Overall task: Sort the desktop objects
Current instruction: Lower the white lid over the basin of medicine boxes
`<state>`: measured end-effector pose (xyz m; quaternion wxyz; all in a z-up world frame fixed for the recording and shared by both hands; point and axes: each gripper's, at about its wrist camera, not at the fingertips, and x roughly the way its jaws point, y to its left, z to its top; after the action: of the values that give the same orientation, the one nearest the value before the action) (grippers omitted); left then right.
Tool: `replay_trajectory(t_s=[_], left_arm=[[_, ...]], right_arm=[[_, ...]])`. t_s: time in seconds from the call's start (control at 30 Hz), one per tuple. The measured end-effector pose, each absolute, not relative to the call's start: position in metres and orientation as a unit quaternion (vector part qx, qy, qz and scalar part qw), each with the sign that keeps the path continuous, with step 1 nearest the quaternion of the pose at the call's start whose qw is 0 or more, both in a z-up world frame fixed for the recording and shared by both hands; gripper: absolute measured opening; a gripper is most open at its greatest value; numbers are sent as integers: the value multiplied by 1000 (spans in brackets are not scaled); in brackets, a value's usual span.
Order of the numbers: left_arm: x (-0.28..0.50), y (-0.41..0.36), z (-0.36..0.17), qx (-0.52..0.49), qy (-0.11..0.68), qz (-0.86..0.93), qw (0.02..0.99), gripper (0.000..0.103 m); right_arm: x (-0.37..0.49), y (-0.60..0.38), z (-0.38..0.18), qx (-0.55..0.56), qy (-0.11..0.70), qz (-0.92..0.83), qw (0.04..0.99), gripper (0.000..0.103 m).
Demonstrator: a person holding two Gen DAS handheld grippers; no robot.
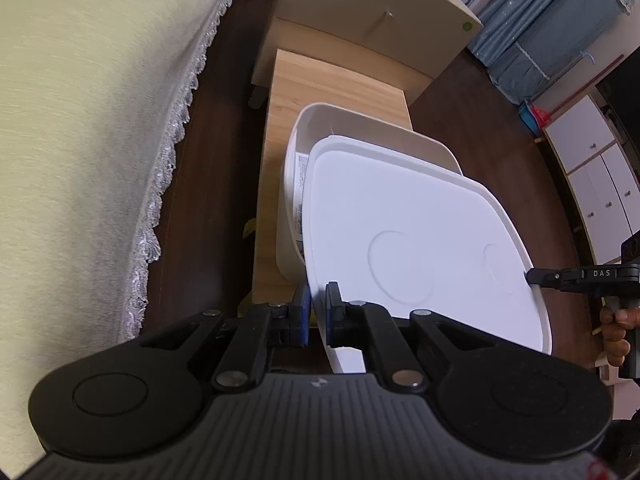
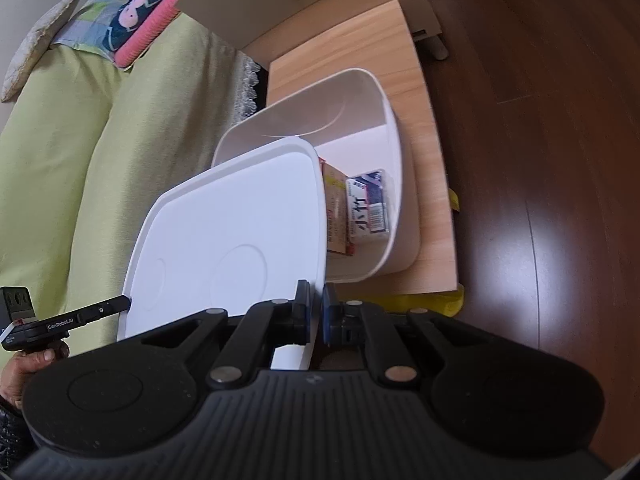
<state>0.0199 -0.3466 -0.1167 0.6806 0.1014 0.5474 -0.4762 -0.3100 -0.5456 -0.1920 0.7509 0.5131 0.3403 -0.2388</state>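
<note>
A flat white lid point(image 1: 420, 240) point(image 2: 232, 236) hangs tilted over a white storage box point(image 1: 292, 184) point(image 2: 396, 208) that stands on a small wooden table point(image 1: 332, 80) point(image 2: 356, 44). My left gripper point(image 1: 317, 312) is shut on the lid's left rim. My right gripper point(image 2: 316, 312) is shut on the lid's right rim. Each gripper shows in the other's view, the right gripper point(image 1: 536, 278) and the left gripper point(image 2: 124, 302), at opposite edges of the lid. Inside the box lie a brown packet point(image 2: 336, 208) and a white and blue carton point(image 2: 368, 208); the lid hides the rest.
A green sofa cover with a lace edge point(image 1: 80, 140) point(image 2: 92, 128) runs along the table's left. A beige bedside cabinet point(image 1: 372, 12) stands behind the table. Dark wood floor point(image 2: 540, 160) lies to the right, with white drawers point(image 1: 592, 172) further off. Something yellow point(image 2: 420, 304) lies under the table's near edge.
</note>
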Motion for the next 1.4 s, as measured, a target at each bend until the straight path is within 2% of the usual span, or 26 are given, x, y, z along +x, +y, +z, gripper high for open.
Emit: replay_trajectory(t_s=[0.57,1.4], left_arm=[[0,-378,-133,131,557,-491,657,4],[-15,-368,-144,135,560,-485,657,4]], right_arm=[[-340,-556,-206,518,339,-261,741,6],[-348,-548,-222,521,348,-264,733,7]])
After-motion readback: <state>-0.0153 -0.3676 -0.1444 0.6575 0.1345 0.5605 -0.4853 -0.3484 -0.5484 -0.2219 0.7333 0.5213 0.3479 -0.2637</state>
